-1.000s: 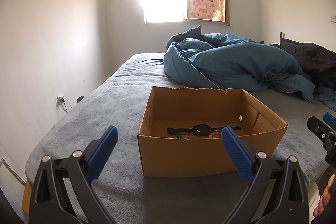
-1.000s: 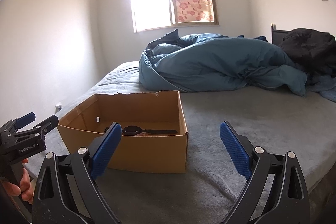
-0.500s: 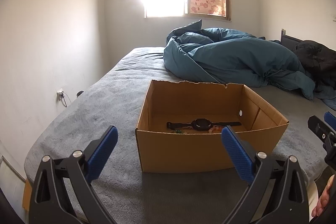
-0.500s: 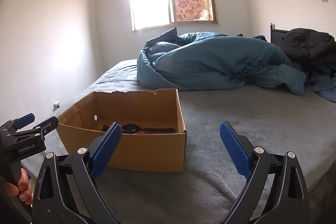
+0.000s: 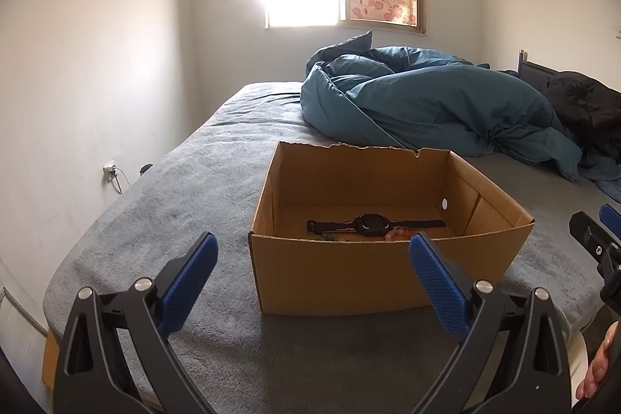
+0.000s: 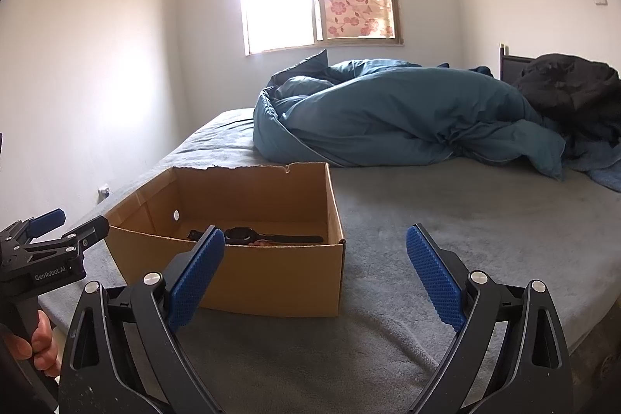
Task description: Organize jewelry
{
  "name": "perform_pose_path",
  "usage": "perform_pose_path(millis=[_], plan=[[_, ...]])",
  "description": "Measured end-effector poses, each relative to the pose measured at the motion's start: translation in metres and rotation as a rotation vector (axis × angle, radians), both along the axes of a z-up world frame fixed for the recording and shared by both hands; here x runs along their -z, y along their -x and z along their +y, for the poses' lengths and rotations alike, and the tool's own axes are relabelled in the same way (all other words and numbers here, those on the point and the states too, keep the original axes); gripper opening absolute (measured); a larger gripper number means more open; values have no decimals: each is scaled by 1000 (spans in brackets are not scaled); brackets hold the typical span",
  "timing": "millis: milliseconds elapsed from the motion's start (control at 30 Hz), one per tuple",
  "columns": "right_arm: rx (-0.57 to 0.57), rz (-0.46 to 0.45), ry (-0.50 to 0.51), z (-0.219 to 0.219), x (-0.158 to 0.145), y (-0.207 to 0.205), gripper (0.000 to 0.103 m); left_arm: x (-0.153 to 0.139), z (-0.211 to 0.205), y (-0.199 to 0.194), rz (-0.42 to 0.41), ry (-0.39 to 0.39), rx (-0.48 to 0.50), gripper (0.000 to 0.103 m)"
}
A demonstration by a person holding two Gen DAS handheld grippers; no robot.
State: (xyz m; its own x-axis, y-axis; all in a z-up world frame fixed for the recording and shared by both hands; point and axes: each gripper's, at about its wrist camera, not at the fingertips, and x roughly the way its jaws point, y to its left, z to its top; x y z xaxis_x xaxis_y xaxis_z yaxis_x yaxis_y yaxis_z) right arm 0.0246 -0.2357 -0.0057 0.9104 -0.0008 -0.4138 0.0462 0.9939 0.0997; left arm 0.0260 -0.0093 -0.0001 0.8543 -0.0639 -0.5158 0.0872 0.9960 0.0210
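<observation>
1. A cardboard box (image 5: pixel 372 274) sits open-topped on the grey bed cover (image 5: pixel 186 189), near the bed's front edge. On its floor lies a black watch (image 5: pixel 372 224), strap stretched flat, with orange-pink beads (image 5: pixel 399 234) touching its near side and some small green pieces (image 5: pixel 328 237) toward the left, mostly hidden by the front wall.
2. The left gripper (image 5: pixel 312 282) hovers in front of the box, fingers spread wide and holding nothing. The right gripper (image 6: pixel 314 278) hangs near the box's right front corner, likewise spread and empty.
3. Judged from this, no item is lifted yet; the step in hand looks like the approach to a first pick from the box.
4. To do it well, the chosen gripper should rise over the front wall and come down from above, since a straight reach forward would push the light box along the soft cover.
5. The watch is the easiest start: the fingers should straddle the round case across its narrow width, not along the strap, and close only once both pads are below its top.
6. The beads lie against the watch, so a careless close could catch both; a slight offset toward the far side seems wise.
7. The other gripper could steady the box wall.
8. A rumpled blue duvet (image 5: pixel 427 103) lies well behind.
</observation>
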Motion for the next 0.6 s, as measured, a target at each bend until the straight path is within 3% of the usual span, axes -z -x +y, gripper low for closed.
perform_pose_path(millis=[600], plan=[[-5,3,2,-4,1,1,91,4,6,-4,27,8,-3,97]])
